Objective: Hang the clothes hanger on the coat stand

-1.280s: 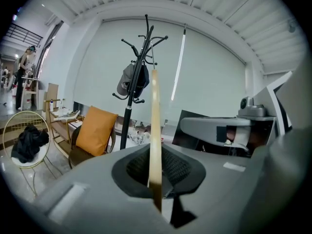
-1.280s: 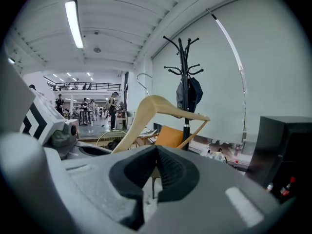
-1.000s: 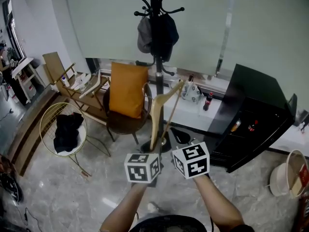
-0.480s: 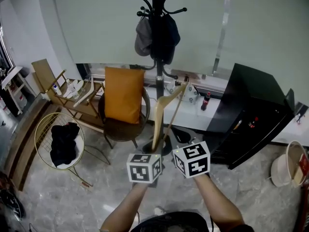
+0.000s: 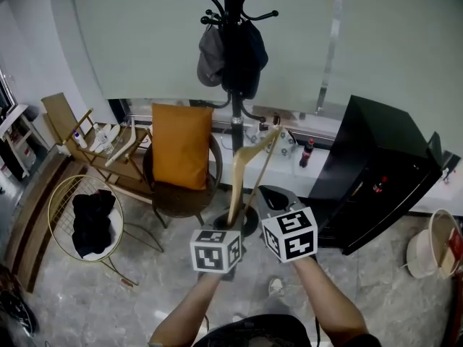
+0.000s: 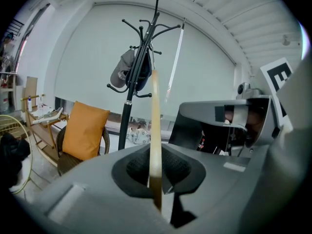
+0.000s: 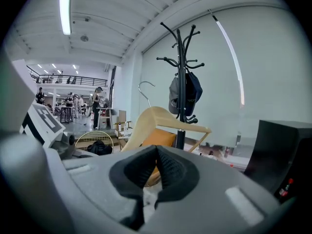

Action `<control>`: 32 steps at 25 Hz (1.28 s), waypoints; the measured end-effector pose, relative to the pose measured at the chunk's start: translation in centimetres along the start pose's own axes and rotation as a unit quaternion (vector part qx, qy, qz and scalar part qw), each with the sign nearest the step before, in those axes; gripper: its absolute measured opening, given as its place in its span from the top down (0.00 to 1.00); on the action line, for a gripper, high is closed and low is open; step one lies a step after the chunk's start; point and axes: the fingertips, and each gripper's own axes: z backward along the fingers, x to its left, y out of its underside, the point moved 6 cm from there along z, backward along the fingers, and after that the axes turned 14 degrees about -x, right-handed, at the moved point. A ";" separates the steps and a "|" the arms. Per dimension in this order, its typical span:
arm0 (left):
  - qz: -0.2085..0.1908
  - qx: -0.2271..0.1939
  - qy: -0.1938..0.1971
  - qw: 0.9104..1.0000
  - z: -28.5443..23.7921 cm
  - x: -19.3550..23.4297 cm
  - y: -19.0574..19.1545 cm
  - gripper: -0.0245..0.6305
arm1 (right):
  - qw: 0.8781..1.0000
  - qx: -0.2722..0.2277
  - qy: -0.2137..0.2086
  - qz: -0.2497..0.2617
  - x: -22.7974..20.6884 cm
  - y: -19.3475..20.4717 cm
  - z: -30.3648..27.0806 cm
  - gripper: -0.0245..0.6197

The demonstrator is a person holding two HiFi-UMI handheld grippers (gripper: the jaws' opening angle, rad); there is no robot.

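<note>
Clothes hanger (image 5: 244, 170), pale wood, stands nearly upright in the head view. Its lower end is down in the left gripper (image 5: 231, 228) and its upper part leans toward the pole of the coat stand (image 5: 233, 85). It hangs on no peg of the stand. The right gripper (image 5: 271, 197) is just beside the hanger on its right. A grey cap (image 5: 210, 50) and a dark item hang on the stand. An orange cushion (image 5: 181, 144) leans on a chair (image 5: 177, 197) left of the pole, and a black cabinet (image 5: 376, 168) stands to the right.

In the left gripper view the hanger (image 6: 155, 106) shows edge-on as a thin wooden strip rising from between the fingers (image 6: 136, 167) of the left gripper (image 6: 156, 152), which are clamped on its lower end. The coat stand (image 6: 132, 82) is beyond it and the right gripper (image 6: 229, 116) is at the right.

In the right gripper view the fingers (image 7: 134, 167) of the right gripper (image 7: 156, 147) are closed, tips together, with nothing pinched between them. The hanger (image 7: 158, 117) is behind them, its metal hook (image 7: 145, 89) pointing up, with the coat stand (image 7: 181, 57) farther back.
</note>
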 end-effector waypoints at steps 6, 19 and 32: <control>-0.006 0.001 -0.012 1.000 -2.6 0.4 0.2 0.90 | 1.000 -0.010 -0.007 -0.005 -2.5 0.1 -1.8 0.96; -0.008 0.027 -0.018 0.999 -7.9 1.2 1.1 0.90 | 0.999 -0.009 -0.017 -0.027 -7.2 1.1 -5.5 0.96; -0.002 0.036 -0.015 0.999 -12.3 1.9 1.3 0.90 | 0.999 -0.004 -0.025 -0.029 -10.4 1.5 -8.2 0.96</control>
